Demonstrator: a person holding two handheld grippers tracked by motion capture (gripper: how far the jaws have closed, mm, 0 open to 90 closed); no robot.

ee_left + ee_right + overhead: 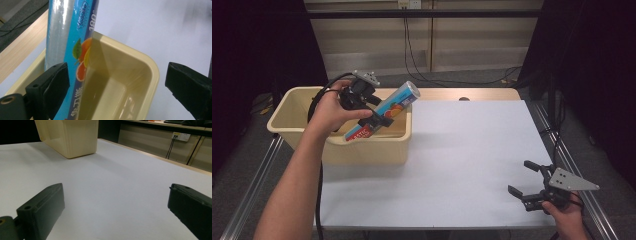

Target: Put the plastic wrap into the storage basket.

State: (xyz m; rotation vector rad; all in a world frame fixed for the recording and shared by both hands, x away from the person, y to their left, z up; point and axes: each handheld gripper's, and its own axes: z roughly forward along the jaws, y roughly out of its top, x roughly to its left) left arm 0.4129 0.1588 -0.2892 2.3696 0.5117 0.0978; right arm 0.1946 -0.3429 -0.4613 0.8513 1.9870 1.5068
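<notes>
Jaws of the left gripper (374,117) are seen spread wide around, not pressing, the roll of cling film (382,111) propped slanting in the cream tub (287,107), so placement is judged nearly finished, only withdrawal remaining; the right gripper (527,180) is held open, empty.

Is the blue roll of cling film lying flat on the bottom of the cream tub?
No, the roll leans tilted against the tub's rim.

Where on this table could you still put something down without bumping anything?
Nearly the whole white table is bare: the wide stretch between the cream bin at the back left and the right gripper at the front right corner. The bin is crowded: the roll leans in it, beside the left gripper.
</notes>
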